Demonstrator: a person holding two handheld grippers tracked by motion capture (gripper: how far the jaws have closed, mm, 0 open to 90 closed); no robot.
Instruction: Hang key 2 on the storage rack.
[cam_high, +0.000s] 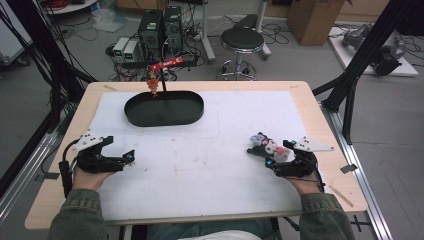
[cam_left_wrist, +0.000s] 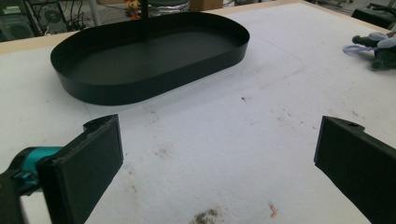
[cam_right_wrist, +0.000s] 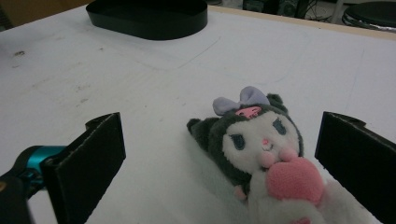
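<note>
Fluffy plush doll between wide-open right gripper fingers, left gripper fingers spread, empty

- No text, brand or number can be read anywhere
- The red strip atop the thin black post at the far edge of the surface carries pale marks, too small and blurred to make out
- The soft white, grey and pink plush toy bears no readable label
</note>
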